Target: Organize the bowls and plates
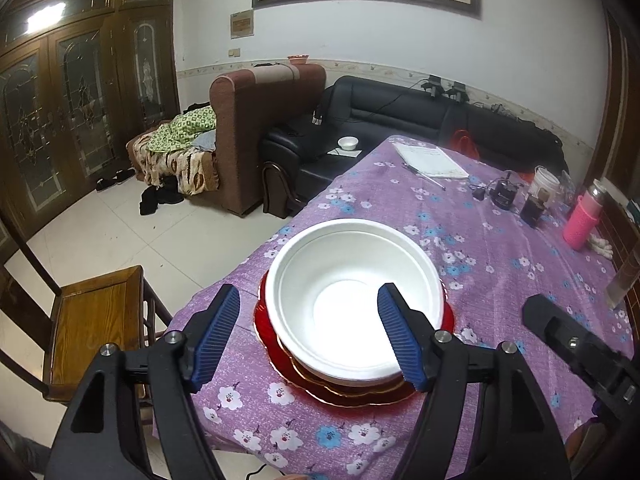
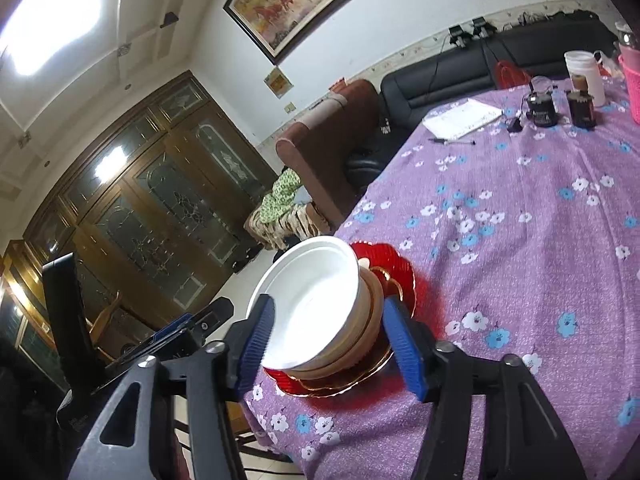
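Note:
A white bowl (image 1: 352, 296) tops a stack near the left edge of the table with the purple flowered cloth (image 1: 500, 280). Under it sit a tan bowl (image 2: 370, 320), a gold-rimmed plate (image 2: 352, 376) and a red plate (image 1: 360, 398). My left gripper (image 1: 308, 292) hangs open just in front of the stack, its blue pads (image 1: 216, 336) clear of the bowl's rim. My right gripper (image 2: 330, 302) is open too, tilted, with the stack showing between its fingers and nothing gripped. Each gripper's black body shows at the side of the other's view.
At the table's far end lie a notebook (image 1: 432, 158), a pen, dark jars (image 1: 534, 210), a white cup (image 1: 546, 184) and a pink bottle (image 1: 582, 216). A wooden chair (image 1: 92, 320) stands left of the table. A small white bowl (image 1: 347, 143) rests on the black sofa.

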Tool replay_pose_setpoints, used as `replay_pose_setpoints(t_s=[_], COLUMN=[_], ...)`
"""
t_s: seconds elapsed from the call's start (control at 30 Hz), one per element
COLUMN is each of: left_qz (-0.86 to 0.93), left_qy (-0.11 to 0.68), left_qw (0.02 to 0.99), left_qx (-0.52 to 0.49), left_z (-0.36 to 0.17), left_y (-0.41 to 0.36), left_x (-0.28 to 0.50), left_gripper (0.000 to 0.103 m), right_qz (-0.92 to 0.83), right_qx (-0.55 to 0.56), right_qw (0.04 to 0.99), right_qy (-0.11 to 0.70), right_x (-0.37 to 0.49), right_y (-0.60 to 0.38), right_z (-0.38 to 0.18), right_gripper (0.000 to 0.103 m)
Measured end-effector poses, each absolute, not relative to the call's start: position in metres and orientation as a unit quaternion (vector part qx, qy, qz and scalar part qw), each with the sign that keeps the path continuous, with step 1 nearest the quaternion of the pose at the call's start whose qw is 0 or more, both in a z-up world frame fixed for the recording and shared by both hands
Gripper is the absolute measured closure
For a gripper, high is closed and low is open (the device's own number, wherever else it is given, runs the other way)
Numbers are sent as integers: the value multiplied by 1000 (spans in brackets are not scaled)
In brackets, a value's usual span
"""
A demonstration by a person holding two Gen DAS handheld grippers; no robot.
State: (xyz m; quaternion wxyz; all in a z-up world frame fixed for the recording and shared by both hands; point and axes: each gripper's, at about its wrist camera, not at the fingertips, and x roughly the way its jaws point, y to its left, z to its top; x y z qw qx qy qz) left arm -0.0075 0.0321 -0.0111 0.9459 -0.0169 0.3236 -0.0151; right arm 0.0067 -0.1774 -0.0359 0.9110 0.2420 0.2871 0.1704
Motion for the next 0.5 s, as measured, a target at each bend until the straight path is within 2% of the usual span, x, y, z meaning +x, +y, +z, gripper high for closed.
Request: replay_pose_setpoints(t_s=[0.07,0.13,0.17,0.27,0.5], left_qz=[-20,-24,-27,-36,-38], left_qy=[320,317,316,315,307], left_qw=[947,948,948,948,951], left_qx=[-15,-15,-15,-15,-13], left_z=[-10,-8,-7,-5,-2], left_y=[29,26,26,23,22], left_x=[-10,-12,-13,-15,-21], left_gripper=[32,32,32,31,31], right_qz=[171,169,167,160,152], right_qx=[244,251,253,249,236], right_qw=[915,919,922,929,931], right_qy=[273,252,241,220,234], right_x=[2,-5,-8,-13,-12], right_y=[-180,-185,-187,-192,-190], right_z=[-34,-30,-29,-24,-24], right_gripper=[25,5,0,1,1])
